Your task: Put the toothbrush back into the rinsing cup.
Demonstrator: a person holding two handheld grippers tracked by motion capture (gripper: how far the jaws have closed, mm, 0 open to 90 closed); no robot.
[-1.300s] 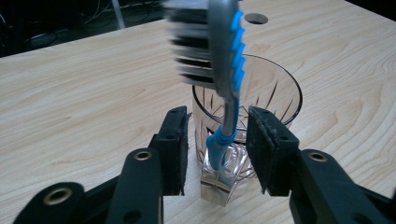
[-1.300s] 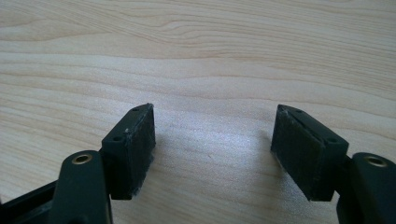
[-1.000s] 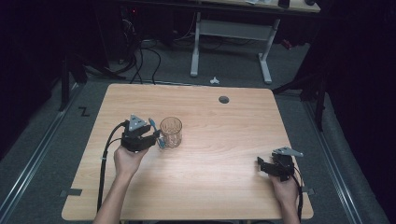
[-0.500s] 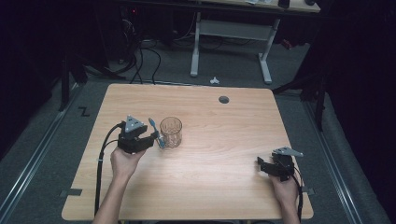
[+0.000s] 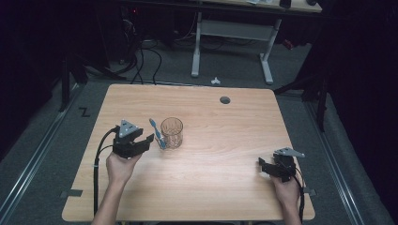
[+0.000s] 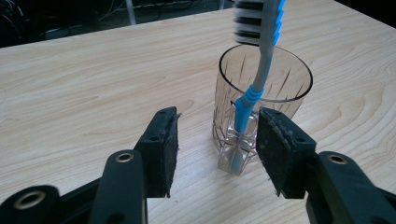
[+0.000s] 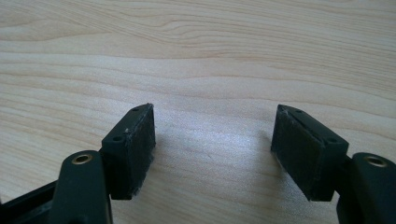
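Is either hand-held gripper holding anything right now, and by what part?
Nothing is held. The left hand-held gripper is open beside the toothbrush, which leans on the glass; the right one is open.

This looks like a lab or recording studio. A bare wooden table [image 5: 225, 178] with a cable hole [image 5: 225, 100] stands on grey carpet [image 5: 47, 154] amid dark surroundings. Behind it, cables [image 5: 141, 61] trail over the floor beside the white legs of a desk [image 5: 230, 35], and metal rails [image 5: 35, 154] flank the table.
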